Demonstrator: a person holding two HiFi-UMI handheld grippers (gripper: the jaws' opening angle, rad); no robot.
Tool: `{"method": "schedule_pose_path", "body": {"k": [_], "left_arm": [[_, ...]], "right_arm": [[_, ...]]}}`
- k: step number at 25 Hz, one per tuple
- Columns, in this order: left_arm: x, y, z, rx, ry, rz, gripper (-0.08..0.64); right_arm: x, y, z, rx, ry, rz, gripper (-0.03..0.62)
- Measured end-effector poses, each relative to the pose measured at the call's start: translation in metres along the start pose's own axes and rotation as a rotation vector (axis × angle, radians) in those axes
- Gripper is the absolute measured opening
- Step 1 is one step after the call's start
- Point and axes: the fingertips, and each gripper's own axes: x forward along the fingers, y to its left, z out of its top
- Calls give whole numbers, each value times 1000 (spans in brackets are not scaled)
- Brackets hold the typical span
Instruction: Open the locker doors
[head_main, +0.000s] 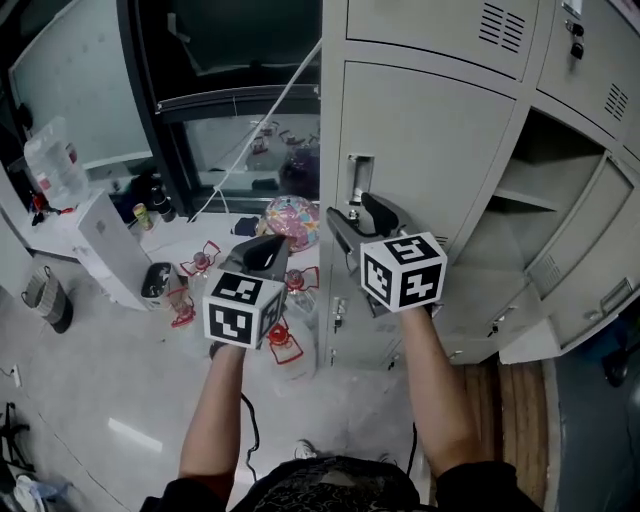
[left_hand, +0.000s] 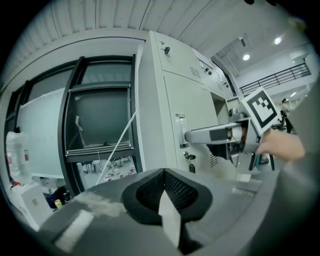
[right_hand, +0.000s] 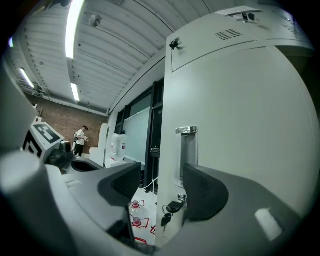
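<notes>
The grey locker door (head_main: 430, 150) in front of me is closed, with a recessed metal handle (head_main: 358, 178) on its left side. My right gripper (head_main: 355, 212) stands open just below and in front of that handle, nothing between its fingers. In the right gripper view the handle (right_hand: 187, 152) sits ahead of the gap of the right gripper (right_hand: 161, 175), and a key (right_hand: 169, 210) hangs from the lock under it. My left gripper (head_main: 268, 250) is shut and empty, left of the locker. In the left gripper view the left gripper (left_hand: 164, 187) faces the handle (left_hand: 180, 131).
Lockers to the right (head_main: 560, 200) stand with doors swung open. On the floor to the left are water bottles with red caps (head_main: 285, 340), a colourful bowl (head_main: 293, 220) and a white unit (head_main: 110, 250). A white cord (head_main: 270, 110) slants across the window. A person (right_hand: 80, 140) stands far off.
</notes>
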Motion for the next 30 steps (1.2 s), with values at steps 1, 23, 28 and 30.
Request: {"method": "schedule_pose_path", "body": {"k": [1, 23, 28, 30], "left_arm": [[2, 3, 1, 1, -5, -15, 0], [34, 17, -8, 23, -15, -222, 0], [32, 14, -18, 9, -1, -221, 0], [29, 12, -21, 5, 3, -218, 0]], "right_arm": [[4, -1, 1, -1, 1, -14, 250], [38, -10, -3, 33, 25, -149, 250], [38, -9, -3, 49, 24, -168, 250], [34, -7, -3, 52, 26, -161, 250]]}}
